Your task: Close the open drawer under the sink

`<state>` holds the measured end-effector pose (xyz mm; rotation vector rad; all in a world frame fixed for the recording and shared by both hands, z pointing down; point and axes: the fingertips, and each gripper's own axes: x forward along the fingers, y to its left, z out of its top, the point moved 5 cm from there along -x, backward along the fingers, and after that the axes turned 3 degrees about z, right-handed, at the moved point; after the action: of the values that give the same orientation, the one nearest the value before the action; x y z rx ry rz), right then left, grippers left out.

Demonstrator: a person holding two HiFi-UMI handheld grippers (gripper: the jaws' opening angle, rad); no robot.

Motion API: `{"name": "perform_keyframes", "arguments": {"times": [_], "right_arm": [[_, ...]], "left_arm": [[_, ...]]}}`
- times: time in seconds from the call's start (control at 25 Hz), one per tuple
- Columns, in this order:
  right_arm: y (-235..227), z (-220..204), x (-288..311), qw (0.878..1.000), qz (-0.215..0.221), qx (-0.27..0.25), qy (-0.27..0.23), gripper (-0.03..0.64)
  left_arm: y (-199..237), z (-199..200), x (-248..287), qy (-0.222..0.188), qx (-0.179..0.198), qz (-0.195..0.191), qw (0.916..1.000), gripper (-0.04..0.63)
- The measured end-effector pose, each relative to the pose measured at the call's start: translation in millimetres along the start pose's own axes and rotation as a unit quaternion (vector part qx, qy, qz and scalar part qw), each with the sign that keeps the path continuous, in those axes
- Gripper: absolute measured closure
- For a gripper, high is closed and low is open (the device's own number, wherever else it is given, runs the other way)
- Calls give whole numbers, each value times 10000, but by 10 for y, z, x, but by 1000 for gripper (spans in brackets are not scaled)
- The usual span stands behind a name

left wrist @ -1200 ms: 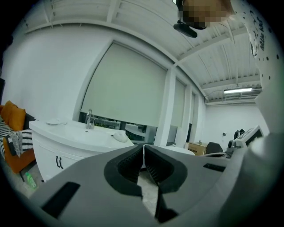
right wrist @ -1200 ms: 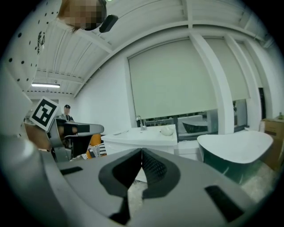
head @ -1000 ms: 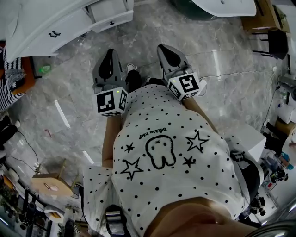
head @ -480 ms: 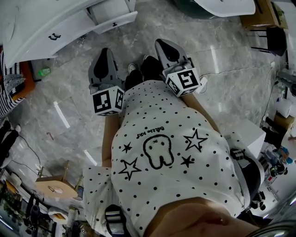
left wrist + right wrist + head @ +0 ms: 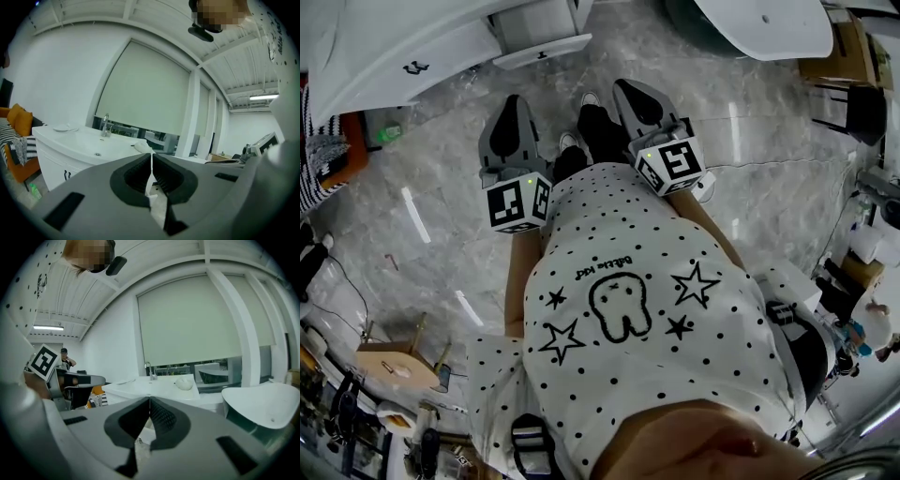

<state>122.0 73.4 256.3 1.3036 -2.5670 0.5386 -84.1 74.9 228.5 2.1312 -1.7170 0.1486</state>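
**Desk:** Marble floor [image 5: 441,178] fills the showroom. Where is the drawer?

**Photographer:** The drawer [image 5: 544,49] juts open from the end of the sink cabinet [image 5: 422,56], low down, its front facing the person.

**Desk:** And the tools?

**Photographer:** The left gripper [image 5: 511,103] and right gripper [image 5: 630,91] hover well short of the cabinet, jaws pressed together on nothing.

**Desk:** Which step is this?

**Photographer:** The approach, apparently. Next, a closed tip must meet the drawer front and push squarely toward the cabinet.

**Desk:** Any obstacles?

**Photographer:** There is bare floor before the cabinet. An orange seat [image 5: 342,155] sits at the cabinet's far end and a white tub [image 5: 764,19] lies beyond the drawer, both off the path.
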Motion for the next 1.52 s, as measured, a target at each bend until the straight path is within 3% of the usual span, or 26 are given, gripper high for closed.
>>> {"name": "perform_keyframes", "arguments": {"times": [0.32,0.92,1.16,1.52], "right_arm": [[-74,232,154,9983,230,-495,-211,603],[-36,299,251,9962,538,-635,-274,603],[-52,287,240,9968,481,-583,-275,603],[-137,306,196,9983,161,-438,-348,603]], "left_arm": [[70,113,51,-514,-150,242,9983,578],[271,203,-107,-842,-150,722,9937,578],[282,226,-125,-830,-118,738,9937,578],[226,319,18,-772,-23,451,9960,578]]}}
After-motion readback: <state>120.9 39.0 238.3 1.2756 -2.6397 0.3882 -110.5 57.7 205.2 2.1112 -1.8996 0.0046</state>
